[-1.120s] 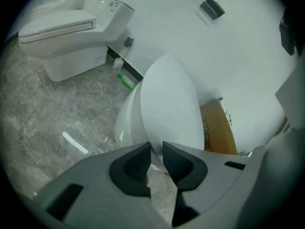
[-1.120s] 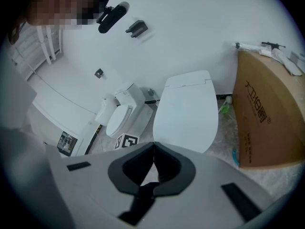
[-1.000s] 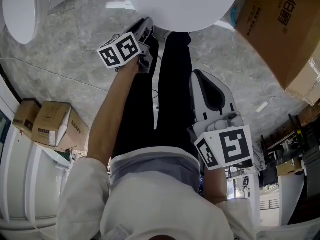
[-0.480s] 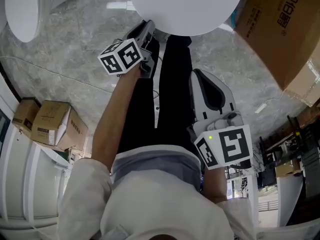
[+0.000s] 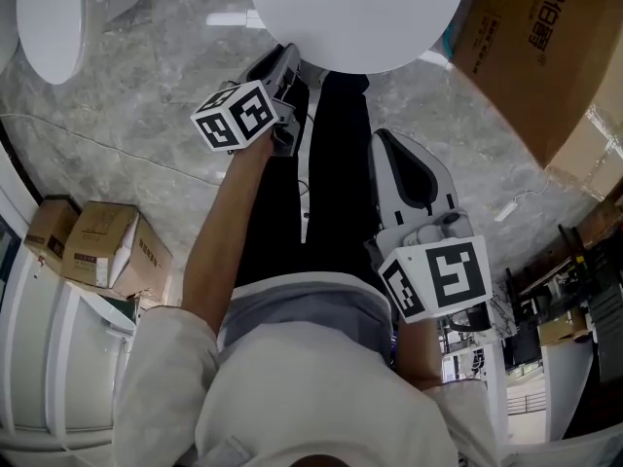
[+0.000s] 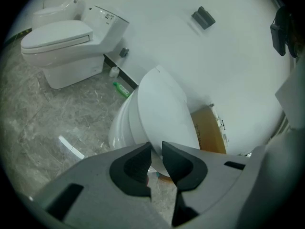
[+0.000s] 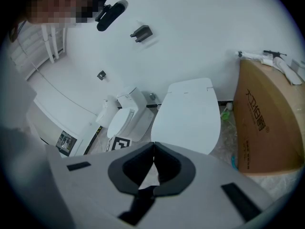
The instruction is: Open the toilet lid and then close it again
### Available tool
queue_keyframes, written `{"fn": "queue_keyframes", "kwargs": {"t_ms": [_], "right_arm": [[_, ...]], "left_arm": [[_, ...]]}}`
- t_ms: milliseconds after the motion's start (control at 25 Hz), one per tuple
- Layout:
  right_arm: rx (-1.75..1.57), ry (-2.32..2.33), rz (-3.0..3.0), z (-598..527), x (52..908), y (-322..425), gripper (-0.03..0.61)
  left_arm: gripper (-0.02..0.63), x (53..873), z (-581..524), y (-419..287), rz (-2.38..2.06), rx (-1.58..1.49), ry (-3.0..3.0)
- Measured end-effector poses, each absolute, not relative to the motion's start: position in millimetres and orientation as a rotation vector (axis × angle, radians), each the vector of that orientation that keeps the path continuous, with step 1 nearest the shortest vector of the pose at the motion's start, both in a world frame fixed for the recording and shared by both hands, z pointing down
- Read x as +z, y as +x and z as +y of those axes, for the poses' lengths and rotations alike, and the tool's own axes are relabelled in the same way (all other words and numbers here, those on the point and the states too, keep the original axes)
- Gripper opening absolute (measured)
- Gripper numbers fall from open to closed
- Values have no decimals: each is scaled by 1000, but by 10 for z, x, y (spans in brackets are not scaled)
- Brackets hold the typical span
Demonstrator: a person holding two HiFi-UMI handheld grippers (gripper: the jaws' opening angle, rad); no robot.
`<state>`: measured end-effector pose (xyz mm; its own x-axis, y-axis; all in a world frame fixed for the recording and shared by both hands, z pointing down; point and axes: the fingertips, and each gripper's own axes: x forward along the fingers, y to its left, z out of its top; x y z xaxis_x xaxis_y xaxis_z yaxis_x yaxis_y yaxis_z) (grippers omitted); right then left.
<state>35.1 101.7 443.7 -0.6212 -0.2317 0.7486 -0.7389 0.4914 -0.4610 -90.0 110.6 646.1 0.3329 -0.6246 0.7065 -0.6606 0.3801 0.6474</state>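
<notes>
The white toilet lid (image 5: 358, 10) fills the top of the head view. In the left gripper view the lid (image 6: 162, 106) stands tilted up off the bowl (image 6: 119, 125). My left gripper (image 5: 290, 56) reaches the lid's near rim. That rim runs into the narrow gap of the left gripper (image 6: 157, 149), whose pads close on it. My right gripper (image 5: 383, 142) hangs lower and nearer, beside the person's dark trouser leg, apart from the lid. The right gripper (image 7: 153, 149) is shut, tips touching, with nothing between them; the lid (image 7: 188, 116) lies ahead of it.
A second white toilet (image 5: 54, 22) stands at the left, lid down. A large cardboard box (image 5: 545, 56) stands right of the toilet, and small boxes (image 5: 107, 241) lie at the left. A green bottle (image 6: 121, 88) lies by the wall. The floor is grey marble.
The left gripper has risen a little with the lid's rim, and the lid looks slightly higher. The right gripper has shifted only slightly.
</notes>
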Motion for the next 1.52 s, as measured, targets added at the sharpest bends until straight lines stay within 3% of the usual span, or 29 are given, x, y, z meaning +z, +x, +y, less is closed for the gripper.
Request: {"fn": "queue_keyframes", "kwargs": {"t_ms": [1520], "right_arm": [[917,883,-2289,648,3303,488,11]], "left_arm": [[66,5229,735,-947,-1386,-33,1367]]}}
